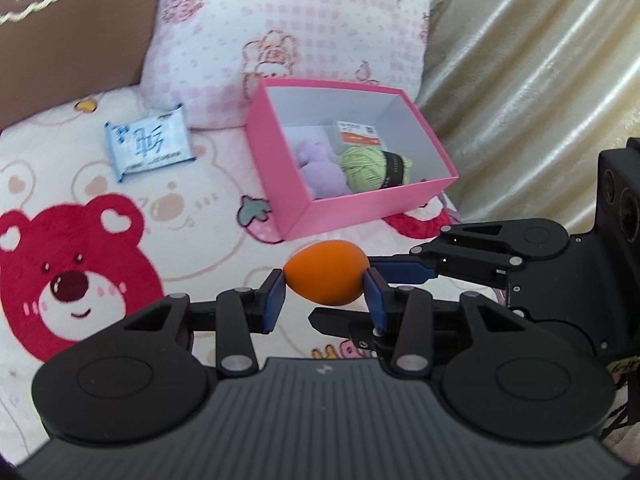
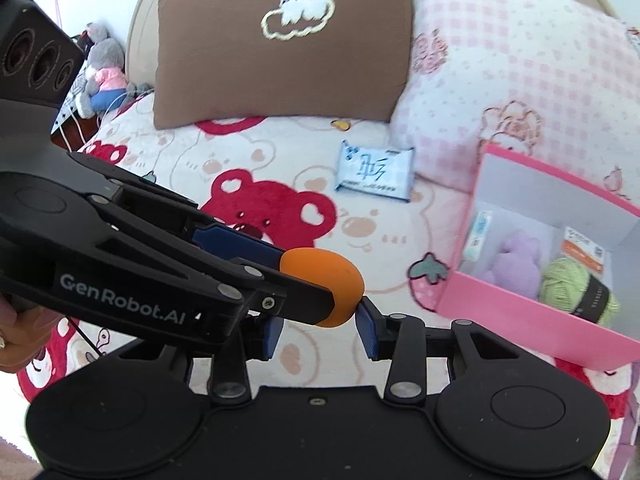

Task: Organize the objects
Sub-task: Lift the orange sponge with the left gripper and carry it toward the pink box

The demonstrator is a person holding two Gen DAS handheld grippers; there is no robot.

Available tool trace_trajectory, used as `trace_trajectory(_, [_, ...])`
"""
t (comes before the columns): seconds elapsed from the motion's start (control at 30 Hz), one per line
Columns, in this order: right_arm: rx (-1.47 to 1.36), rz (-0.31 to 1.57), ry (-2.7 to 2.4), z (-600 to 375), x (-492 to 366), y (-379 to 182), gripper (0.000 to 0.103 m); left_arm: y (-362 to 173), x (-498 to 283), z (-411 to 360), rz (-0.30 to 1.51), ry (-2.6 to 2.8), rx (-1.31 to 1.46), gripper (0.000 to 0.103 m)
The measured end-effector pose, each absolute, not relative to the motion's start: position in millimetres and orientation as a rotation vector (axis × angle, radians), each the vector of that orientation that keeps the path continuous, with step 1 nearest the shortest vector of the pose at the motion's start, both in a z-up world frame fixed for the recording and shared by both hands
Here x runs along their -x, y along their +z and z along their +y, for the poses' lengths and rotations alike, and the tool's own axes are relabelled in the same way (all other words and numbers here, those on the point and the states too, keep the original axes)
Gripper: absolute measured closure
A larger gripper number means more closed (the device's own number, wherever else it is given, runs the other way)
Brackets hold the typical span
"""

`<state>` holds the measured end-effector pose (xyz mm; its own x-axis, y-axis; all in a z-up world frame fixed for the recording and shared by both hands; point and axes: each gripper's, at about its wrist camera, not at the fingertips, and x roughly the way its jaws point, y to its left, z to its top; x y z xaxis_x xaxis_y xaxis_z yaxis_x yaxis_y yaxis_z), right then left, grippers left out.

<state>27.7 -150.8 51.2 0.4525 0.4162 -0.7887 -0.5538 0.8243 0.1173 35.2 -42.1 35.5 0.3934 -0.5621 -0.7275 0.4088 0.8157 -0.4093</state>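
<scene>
A bed blanket (image 1: 100, 208) with red bears lies under 2 pillows, a brown pillow (image 2: 280, 48) and a pink checked pillow (image 1: 288, 28). An open pink box (image 1: 304, 208) holds green yarn (image 1: 364, 168) and a purple plush toy (image 1: 320, 168). A blue tissue pack (image 1: 148, 142) lies near it. The left gripper (image 1: 325, 292) squeezes an orange egg-shaped sponge (image 1: 326, 278) above the blanket. The right gripper (image 2: 320, 330) pinches it too.

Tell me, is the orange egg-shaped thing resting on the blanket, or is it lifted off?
Apart. In the left wrist view the orange egg sits clamped between the left gripper pads, with the bear blanket visible well beneath it.
</scene>
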Motion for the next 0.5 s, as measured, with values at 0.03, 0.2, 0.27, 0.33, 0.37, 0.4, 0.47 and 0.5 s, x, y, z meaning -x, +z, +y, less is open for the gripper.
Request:
trace_trajectory(0.03, [0.163,0.919,0.598,-155.0,-27.6,53.2,0.057,38.0,-35.4,-47.0,0.989,-0.626,0.168,0.063])
trace_trajectory(0.2, [0.147,0.912,0.574,-174.0,-29.7,62.5,0.057,46.2,-37.4,-66.2,0.984,-0.652,0.152,0.063])
trace_trajectory(0.27, [0.148,0.91,0.566,-180.1,-29.8,64.5,0.057,47.8,-38.3,-74.3,0.982,-0.661,0.146,0.063])
trace_trajectory(0.33, [0.148,0.91,0.556,-187.1,-30.2,65.9,0.057,49.1,-40.7,-82.6,0.984,-0.67,0.138,0.063])
trace_trajectory(0.37, [0.146,0.91,0.551,-190.8,-31.3,66.4,0.057,49.5,-42.4,-86.6,0.985,-0.674,0.133,0.063])
trace_trajectory(0.4, [0.145,0.909,0.547,-194.7,-31.9,67.0,0.057,50.0,-44.3,-91.4,0.985,-0.678,0.129,0.063])
trace_trajectory(0.47, [0.141,0.904,0.537,-203.1,-34.6,67.4,0.057,50.2,-48.6,-101.8,0.987,-0.686,0.117,0.063])
trace_trajectory(0.5, [0.147,0.901,0.531,-206.6,-35.7,67.2,0.057,50.2,-50.6,-106.4,0.987,-0.687,0.113,0.063])
